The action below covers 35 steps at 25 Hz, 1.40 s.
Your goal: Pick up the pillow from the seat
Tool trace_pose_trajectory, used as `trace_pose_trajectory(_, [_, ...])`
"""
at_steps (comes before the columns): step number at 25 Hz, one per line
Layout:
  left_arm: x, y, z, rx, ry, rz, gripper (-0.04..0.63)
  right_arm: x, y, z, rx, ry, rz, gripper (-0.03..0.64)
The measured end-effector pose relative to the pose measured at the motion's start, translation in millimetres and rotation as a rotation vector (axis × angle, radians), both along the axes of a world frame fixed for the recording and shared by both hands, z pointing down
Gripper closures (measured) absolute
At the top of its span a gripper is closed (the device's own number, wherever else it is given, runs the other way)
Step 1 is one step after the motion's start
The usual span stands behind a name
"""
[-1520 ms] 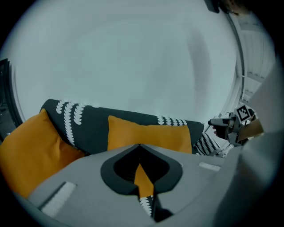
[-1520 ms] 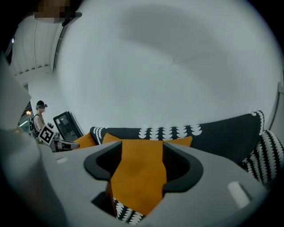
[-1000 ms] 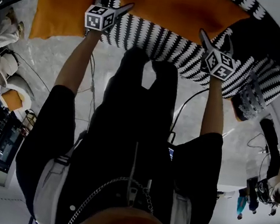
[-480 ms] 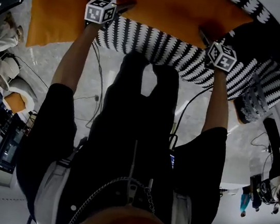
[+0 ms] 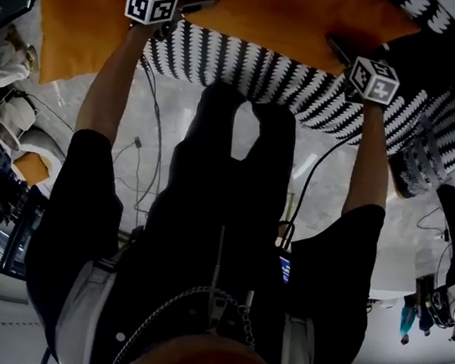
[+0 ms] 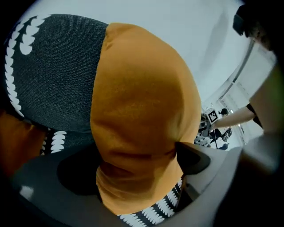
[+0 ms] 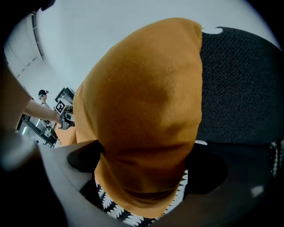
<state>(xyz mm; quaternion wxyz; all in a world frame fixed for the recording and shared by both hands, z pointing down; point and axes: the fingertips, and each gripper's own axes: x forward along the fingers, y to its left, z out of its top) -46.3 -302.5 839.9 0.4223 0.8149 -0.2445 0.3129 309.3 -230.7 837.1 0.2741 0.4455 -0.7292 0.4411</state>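
Two orange pillows: centre pillow, upper-left pillow. Jaws: left gripper opening, right gripper wide apart; both straddle centre pillow, unclamped.

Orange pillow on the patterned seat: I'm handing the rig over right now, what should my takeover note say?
Left gripper: jaws opening, edge of the orange pillow between them, not clamped.
Right gripper: jaws wide, the pillow's edge between them, not clamped.
Pillow lies on the black-and-white seat.
Done: both grippers set around the pillow's near edge.
Left: close both, lift the pillow off the seat.
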Motion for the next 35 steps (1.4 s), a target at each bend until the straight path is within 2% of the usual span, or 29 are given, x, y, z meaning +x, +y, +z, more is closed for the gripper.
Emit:
trace_pose_trajectory(3, [5.7, 5.7, -5.8, 0.001, 0.026, 0.004, 0.075, -3.5, 5.0, -1.6, -0.004, 0.003, -0.016, 0.026])
trace_pose_trajectory(7, [14.8, 16.1, -16.3, 0.001, 0.043, 0.013, 0.138, -4.8, 9.7, -6.8, -0.017, 0.023, -0.031, 0.074])
trace_pose_trajectory(12, [12.6, 35.2, -38.6, 0.024, 0.022, 0.047, 0.190, -16.0, 28.1, -28.4, -0.041, 0.066, -0.023, 0.129])
trace_pose_trajectory(16, [4.5, 62.0, -63.9, 0.023, 0.021, 0.042, 0.213, -32.1, 52.8, -48.3, -0.074, 0.069, -0.015, 0.152])
trace_pose_trajectory(20, [4.0, 99.2, -92.7, 0.009, 0.029, 0.017, 0.219, -33.1, 87.8, -73.9, -0.131, 0.063, -0.002, 0.160])
trace_pose_trajectory(23, [1.9, 123.7, -117.3, 0.008, 0.040, 0.001, 0.219, -35.5, 113.2, -100.4, -0.137, 0.065, 0.004, 0.163])
trace_pose_trajectory(30, [8.7, 137.4, -195.0, 0.104, 0.069, -0.006, 0.221, -28.5, 130.2, -177.4, -0.058, 0.080, 0.025, 0.163])
trace_pose_trajectory(35, [11.2, 120.9, -255.3, 0.225, 0.079, -0.015, 0.221, -26.8, 117.2, -231.4, 0.044, 0.075, 0.046, 0.164])
